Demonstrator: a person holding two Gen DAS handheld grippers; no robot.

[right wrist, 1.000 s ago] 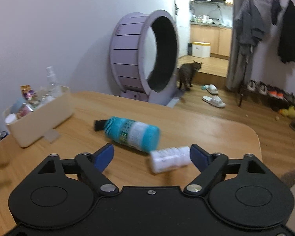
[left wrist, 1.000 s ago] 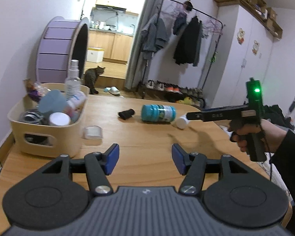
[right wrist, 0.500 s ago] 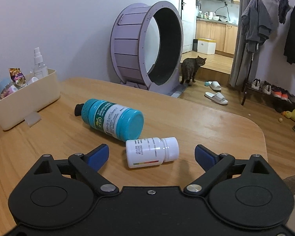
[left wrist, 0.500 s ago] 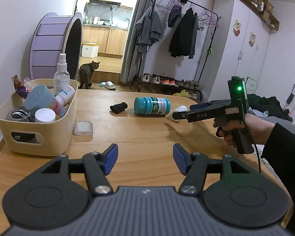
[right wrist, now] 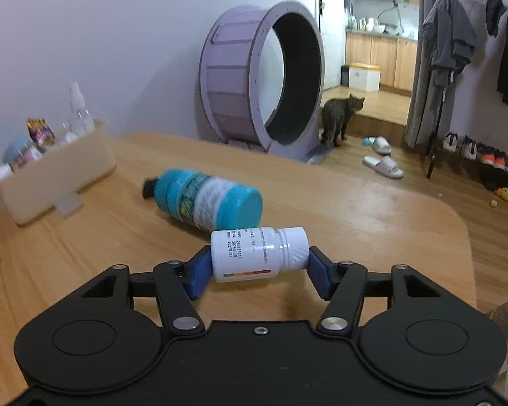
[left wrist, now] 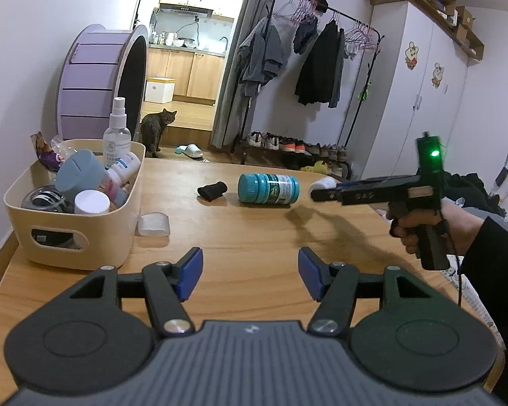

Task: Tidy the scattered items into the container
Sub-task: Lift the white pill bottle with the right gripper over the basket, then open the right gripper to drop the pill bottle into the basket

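One small white plastic pill bottle (right wrist: 259, 253), loose half a second ago, is now being clamped endwise by our right gripper (right wrist: 259, 264); our left gripper (left wrist: 250, 272) is idling open-fingered, the cream plastic bin (left wrist: 84, 230) at ten o'clock.

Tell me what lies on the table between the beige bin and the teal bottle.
In the left wrist view, a small clear packet sits beside the beige bin, and a black item lies nearer the teal bottle.

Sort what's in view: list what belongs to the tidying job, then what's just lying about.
Job:
- white bottle, in the right gripper
- teal bottle
- black roll
- clear piece beside the bin
- bin
- left gripper, open

Lying about:
- cat wheel
- cat
- slippers
- clothes rack
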